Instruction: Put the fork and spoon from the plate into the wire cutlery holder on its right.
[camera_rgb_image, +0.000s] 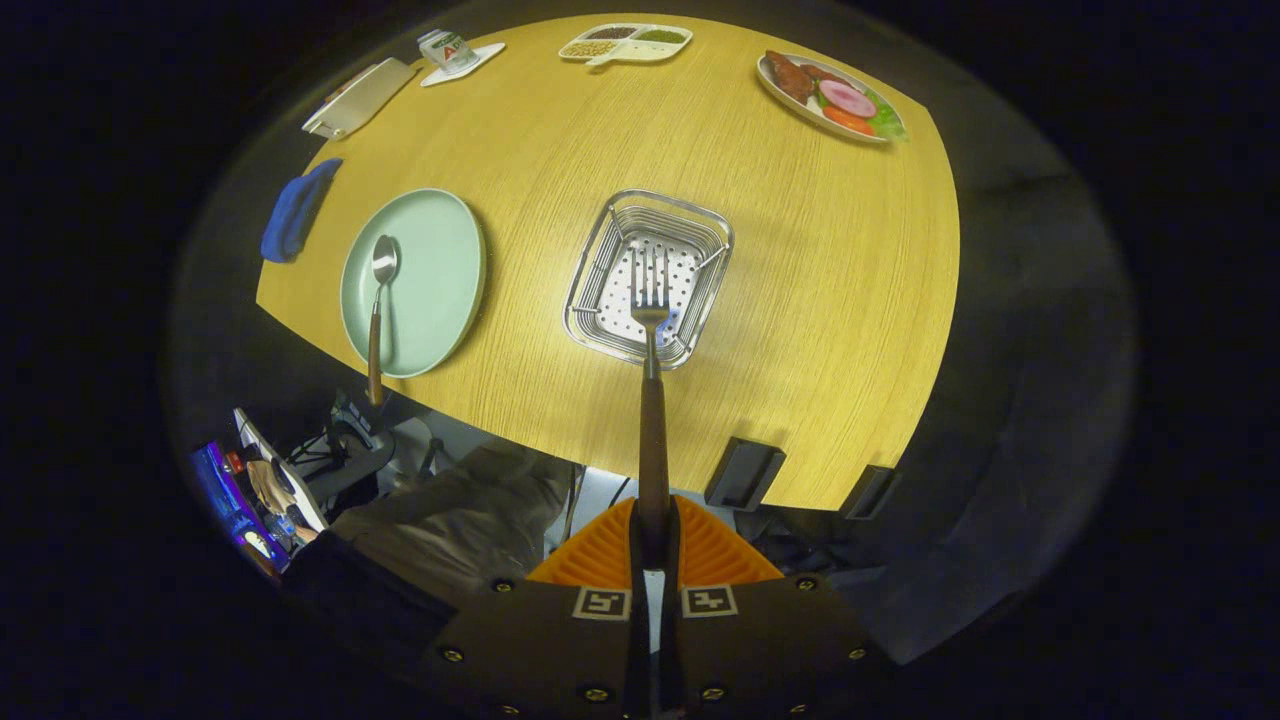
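Gripper (652, 545) jaws clenched on fork (650, 330) handle; tines hang beyond them, over the wire holder (600, 265). Lower straight before releasing. Spoon (380, 300) waits on plate (440, 250), left of the jaws.

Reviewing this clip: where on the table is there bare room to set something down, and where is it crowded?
Gripper is shut on the fork, held above the wire holder. Bare wood lies between the green plate and holder, and right of the holder. The far edge is crowded: food plate, divided tray, carton.
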